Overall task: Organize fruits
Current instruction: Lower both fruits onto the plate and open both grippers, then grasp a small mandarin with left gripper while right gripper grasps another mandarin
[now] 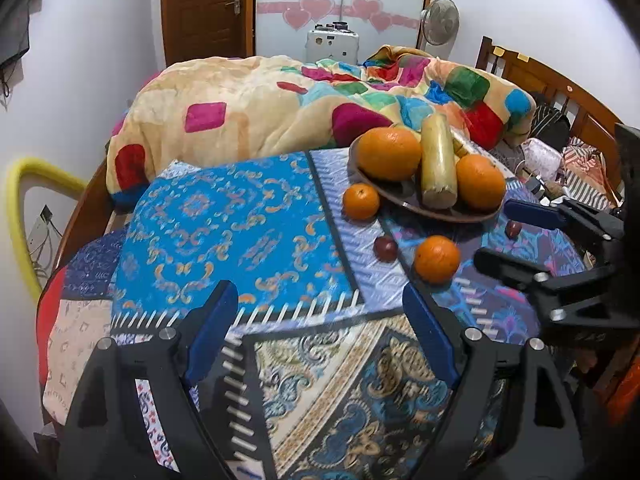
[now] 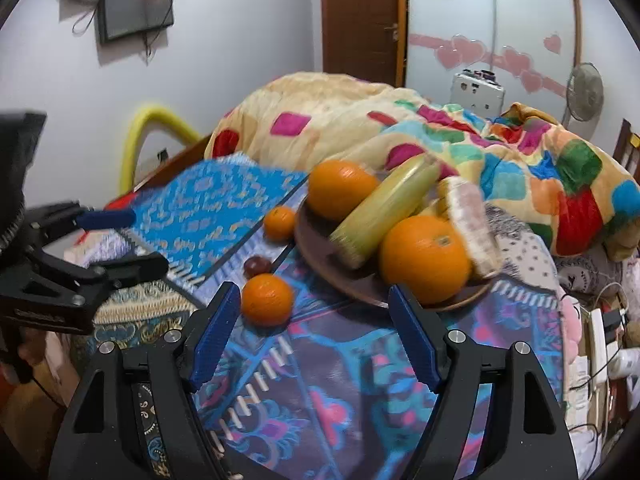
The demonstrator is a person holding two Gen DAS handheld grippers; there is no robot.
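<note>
Left wrist view: left tongs (image 1: pixel 320 332) are held released over the patterned cloth (image 1: pixel 240 220); a loose orange (image 1: pixel 437 259) lies near, right of centre, short of the plate (image 1: pixel 400 196).
Right wrist view: right tongs (image 2: pixel 314 334) are seen spread and empty, the orange (image 2: pixel 267 300) just beside the left pad.
Handling: judged firm, round, likely to roll; best gripped across its middle.

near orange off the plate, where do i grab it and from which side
Grip the near orange across its widest middle, coming down from above and the near side. It is round, sits alone on the cloth, and the plate and a dark red fruit lie behind it. The right gripper, open and empty, is closest.
</note>
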